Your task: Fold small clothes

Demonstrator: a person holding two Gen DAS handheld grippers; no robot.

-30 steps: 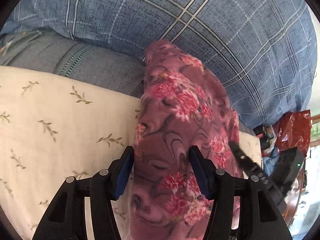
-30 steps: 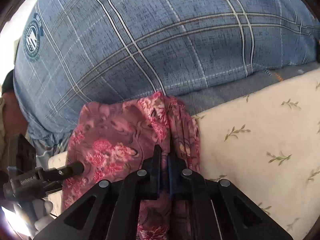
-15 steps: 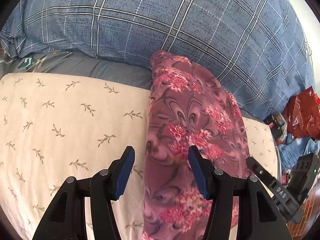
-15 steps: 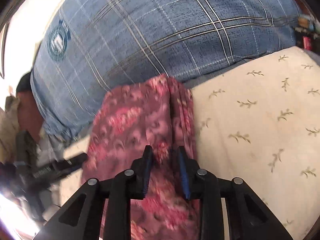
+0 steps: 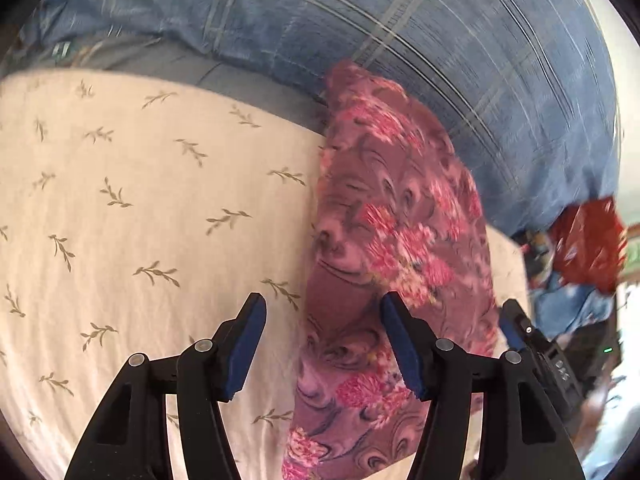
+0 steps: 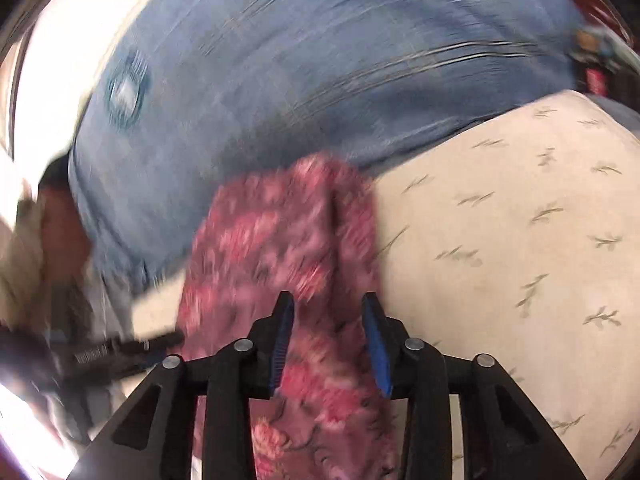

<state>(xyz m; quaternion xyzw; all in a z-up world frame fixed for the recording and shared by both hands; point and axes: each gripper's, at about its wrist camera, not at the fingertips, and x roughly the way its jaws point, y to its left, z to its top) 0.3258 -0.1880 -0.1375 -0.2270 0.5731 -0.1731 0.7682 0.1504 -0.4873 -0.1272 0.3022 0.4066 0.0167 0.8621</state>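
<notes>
A maroon garment with pink flowers (image 5: 392,240) lies folded into a long strip on the cream leaf-print sheet (image 5: 140,220). My left gripper (image 5: 322,316) is open above the strip's left edge, holding nothing. In the right wrist view the same garment (image 6: 280,240) is blurred; my right gripper (image 6: 328,320) is open over its right side with cloth showing between the jaws, not clamped. The right gripper's tip (image 5: 520,328) shows at the strip's far side in the left wrist view, and the left gripper (image 6: 132,350) shows at the left in the right wrist view.
A big blue plaid pillow (image 5: 440,60) lies against the garment's far end, also in the right wrist view (image 6: 300,80). A grey cloth (image 5: 200,68) lies under it. A red bag (image 5: 588,248) and blue clutter sit off the bed's right edge.
My right gripper was shut on the garment's fold a second ago and has opened wide, letting it go. Both grippers have pulled back from the pillow. The left stayed open.
</notes>
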